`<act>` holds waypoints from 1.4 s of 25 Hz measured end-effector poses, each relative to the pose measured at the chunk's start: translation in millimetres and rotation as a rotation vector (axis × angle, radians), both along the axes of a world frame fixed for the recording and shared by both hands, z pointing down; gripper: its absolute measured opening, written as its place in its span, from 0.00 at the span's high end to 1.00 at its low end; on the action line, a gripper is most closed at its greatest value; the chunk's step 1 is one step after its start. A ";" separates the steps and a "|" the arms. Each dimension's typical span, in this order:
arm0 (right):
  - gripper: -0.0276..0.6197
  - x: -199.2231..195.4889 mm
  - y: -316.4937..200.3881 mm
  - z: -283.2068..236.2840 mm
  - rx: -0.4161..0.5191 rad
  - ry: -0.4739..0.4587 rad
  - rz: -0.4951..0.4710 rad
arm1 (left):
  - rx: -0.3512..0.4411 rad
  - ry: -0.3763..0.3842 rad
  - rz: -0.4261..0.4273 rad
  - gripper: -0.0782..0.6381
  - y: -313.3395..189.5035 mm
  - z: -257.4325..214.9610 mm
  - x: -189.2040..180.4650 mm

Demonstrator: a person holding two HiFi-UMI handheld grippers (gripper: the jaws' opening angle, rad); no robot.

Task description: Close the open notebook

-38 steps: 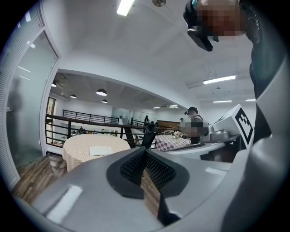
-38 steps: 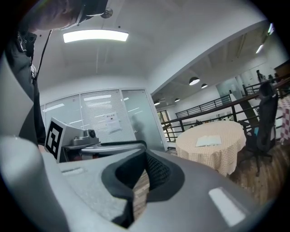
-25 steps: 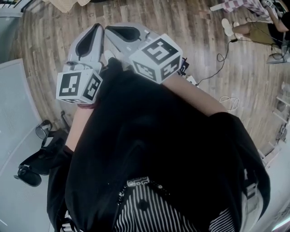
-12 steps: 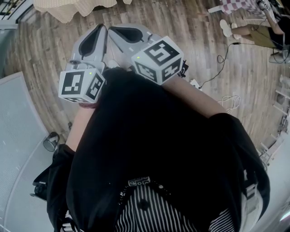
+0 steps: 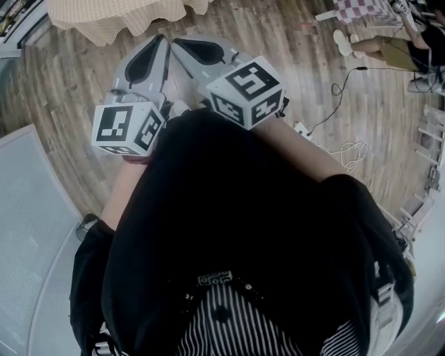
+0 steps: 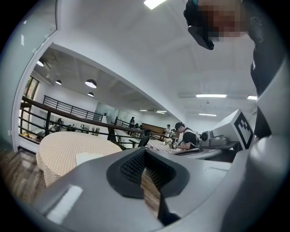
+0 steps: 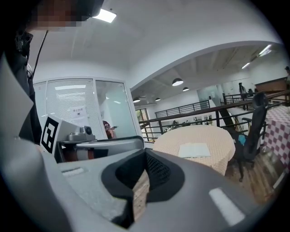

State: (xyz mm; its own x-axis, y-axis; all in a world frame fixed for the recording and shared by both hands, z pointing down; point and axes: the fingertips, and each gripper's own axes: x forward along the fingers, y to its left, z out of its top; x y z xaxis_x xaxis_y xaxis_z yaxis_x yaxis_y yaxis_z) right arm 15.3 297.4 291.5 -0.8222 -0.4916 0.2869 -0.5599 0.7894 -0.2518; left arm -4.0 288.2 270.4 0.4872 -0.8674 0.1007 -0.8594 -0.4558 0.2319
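Observation:
The open notebook (image 7: 194,150) lies flat as a white spread on a round table with a beige cloth (image 7: 199,136), some way ahead. In the left gripper view the notebook (image 6: 93,157) shows on the same table (image 6: 59,145). The head view catches only the table's near edge (image 5: 104,17) at the top, and the notebook is out of sight there. My left gripper (image 5: 161,40) and right gripper (image 5: 179,43) are held side by side in front of the chest, pointing towards the table. Both are shut and hold nothing, as the left gripper (image 6: 147,170) and right gripper (image 7: 144,174) show in their own views.
The floor is wood planks. A black office chair (image 7: 253,131) stands right of the round table, beside a checked table (image 7: 277,129). A cable (image 5: 334,97) runs across the floor at the right, near a seated person (image 5: 389,45). A grey panel (image 5: 28,229) lies at the left.
The beige table has come further into the head view's top edge and the floor has slid towards me. The black object at lower left has almost left the picture. Both grippers keep their pose.

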 end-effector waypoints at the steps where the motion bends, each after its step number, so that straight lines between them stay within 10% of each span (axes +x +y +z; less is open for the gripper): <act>1: 0.96 -8.0 -3.3 -0.5 0.000 -0.001 -0.003 | 0.001 0.005 -0.001 0.89 -2.8 -0.4 -8.0; 35: 0.96 -134.2 -141.9 21.9 -0.045 0.001 -0.121 | -0.038 -0.010 -0.108 0.89 -135.5 24.7 -133.0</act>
